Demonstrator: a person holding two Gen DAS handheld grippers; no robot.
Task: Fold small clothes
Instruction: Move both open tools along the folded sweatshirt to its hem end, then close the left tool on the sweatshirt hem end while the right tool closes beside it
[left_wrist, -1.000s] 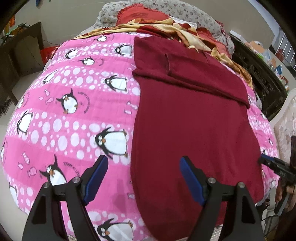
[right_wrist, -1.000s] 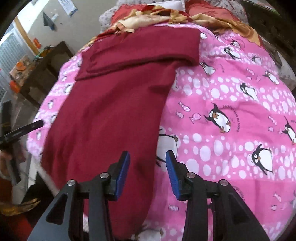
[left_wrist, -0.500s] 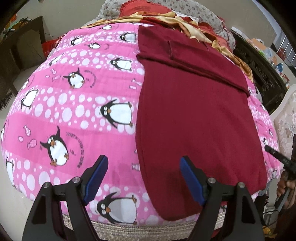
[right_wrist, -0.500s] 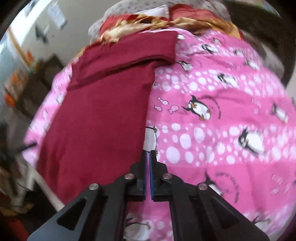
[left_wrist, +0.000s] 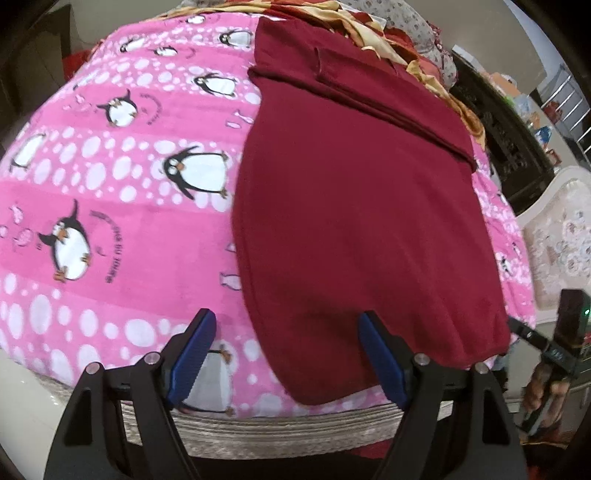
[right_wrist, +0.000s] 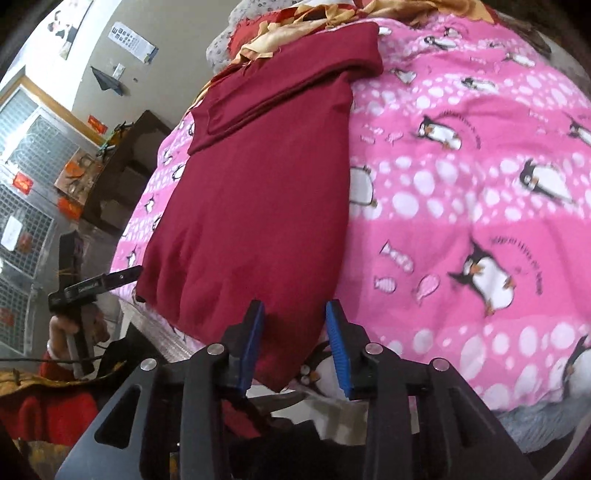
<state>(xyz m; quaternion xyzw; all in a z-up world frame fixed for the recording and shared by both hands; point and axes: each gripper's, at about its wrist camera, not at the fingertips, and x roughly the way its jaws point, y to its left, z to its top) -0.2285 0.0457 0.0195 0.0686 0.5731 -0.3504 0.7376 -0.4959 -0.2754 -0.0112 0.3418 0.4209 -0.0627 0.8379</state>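
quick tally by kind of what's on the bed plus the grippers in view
dark red knit garment, sleeves folded in: 1
pink penguin-print blanket: 1
crumpled red and gold cloth at the head of the bed: 1
grippers: 2, left gripper, right gripper
total: 5
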